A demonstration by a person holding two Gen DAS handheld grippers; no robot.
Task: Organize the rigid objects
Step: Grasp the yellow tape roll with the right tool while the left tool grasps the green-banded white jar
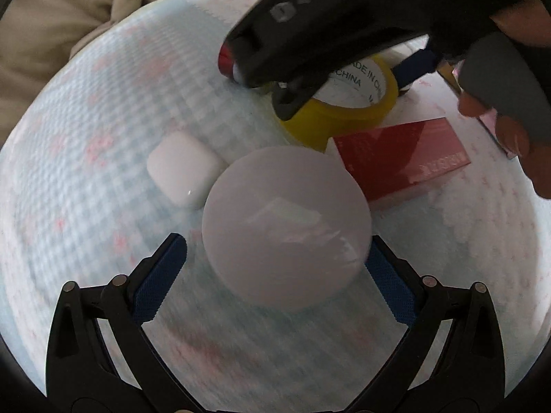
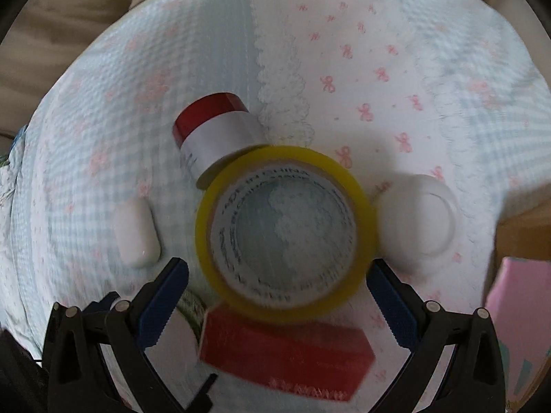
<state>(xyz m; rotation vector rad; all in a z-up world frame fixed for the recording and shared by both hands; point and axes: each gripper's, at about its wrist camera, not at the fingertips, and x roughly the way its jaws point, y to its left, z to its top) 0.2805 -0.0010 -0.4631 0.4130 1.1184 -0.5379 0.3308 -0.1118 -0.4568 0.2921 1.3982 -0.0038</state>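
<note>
My left gripper (image 1: 275, 258) is open, its blue pads either side of a round white lid-like container (image 1: 287, 225) on the quilt; contact cannot be told. A white earbud case (image 1: 184, 170) lies left of it, a red box (image 1: 401, 158) to its right. My right gripper (image 2: 279, 275) is open over a yellow tape roll (image 2: 286, 230), its jaws standing wide of the roll. A red-capped white bottle (image 2: 217, 130) lies beyond the roll, the red box (image 2: 286, 347) below it, the white case (image 2: 137, 234) left, the white container (image 2: 418, 220) right.
Everything lies on a soft blue-and-pink patterned quilt (image 2: 378, 69). A pink box (image 2: 516, 327) and a cardboard edge (image 2: 523, 234) sit at the right. Beige cushions (image 1: 62, 27) lie beyond the quilt. The right gripper body and hand (image 1: 344, 24) hang over the tape in the left wrist view.
</note>
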